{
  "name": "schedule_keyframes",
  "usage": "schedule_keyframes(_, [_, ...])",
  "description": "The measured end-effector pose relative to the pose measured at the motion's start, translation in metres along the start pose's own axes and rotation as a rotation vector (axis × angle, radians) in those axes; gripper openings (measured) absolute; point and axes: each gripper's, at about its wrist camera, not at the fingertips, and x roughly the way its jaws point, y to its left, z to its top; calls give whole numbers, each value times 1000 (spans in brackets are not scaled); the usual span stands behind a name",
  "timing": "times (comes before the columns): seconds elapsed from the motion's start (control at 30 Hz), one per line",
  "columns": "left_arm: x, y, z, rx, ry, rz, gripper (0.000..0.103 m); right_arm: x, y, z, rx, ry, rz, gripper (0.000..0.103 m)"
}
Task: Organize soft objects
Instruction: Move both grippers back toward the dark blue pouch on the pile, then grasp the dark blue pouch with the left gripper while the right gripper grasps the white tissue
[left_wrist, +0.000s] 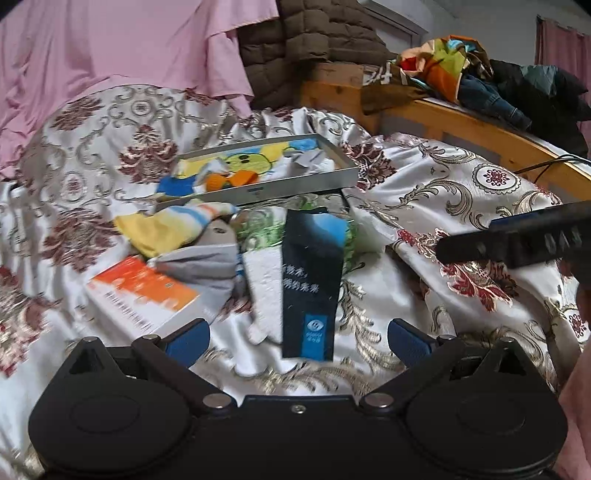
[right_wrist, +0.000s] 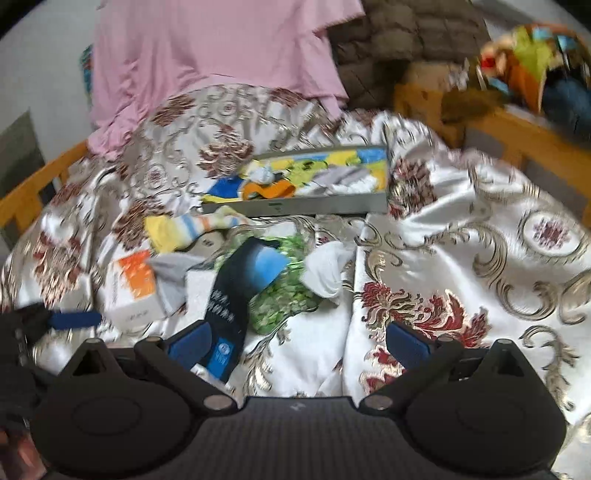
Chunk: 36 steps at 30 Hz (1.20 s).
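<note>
Our left gripper (left_wrist: 299, 341) and right gripper (right_wrist: 297, 341) both hang wide apart and empty over the floral bedspread (left_wrist: 461, 192). Just ahead lies the dark blue sock (left_wrist: 312, 280) among scattered socks, and beyond it the grey tray (left_wrist: 295, 182), near the bed's middle.

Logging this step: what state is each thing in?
Left gripper: open, empty.
Right gripper: open, empty.
Tray: holds socks, one draped over its rim.
Dark sock: flat on the bedspread, outside tray.
Striped sock: crumpled, outside tray.
Book: closed.
</note>
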Motion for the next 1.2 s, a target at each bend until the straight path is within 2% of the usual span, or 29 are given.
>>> schedule_keyframes(0.07, [14, -3, 4, 16, -2, -5, 102, 12, -8, 7, -30, -8, -7, 102])
schedule_keyframes(0.27, [50, -13, 12, 81, -21, -22, 102, 46, -5, 18, -320, -44, -83, 102])
schedule_keyframes(0.43, [76, -14, 10, 128, -31, -34, 102, 70, -5, 17, -441, -25, -61, 102])
schedule_keyframes(0.63, [92, -11, 8, 150, -19, -68, 100, 91, -7, 16, -496, 7, -39, 99])
schedule_keyframes(0.83, [105, -10, 12, 119, 6, -89, 95, 107, 0, 13, -560, 36, -36, 87])
schedule_keyframes(0.97, [107, -9, 14, 73, -11, -106, 92, 111, 0, 13, -564, 42, -38, 80])
schedule_keyframes(1.03, [107, -11, 13, 75, -18, -106, 88, 112, 0, 13, -564, 47, -41, 76])
schedule_keyframes(1.2, [107, -12, 12, 78, -22, -102, 87, 116, 2, 11, -571, 64, -51, 68])
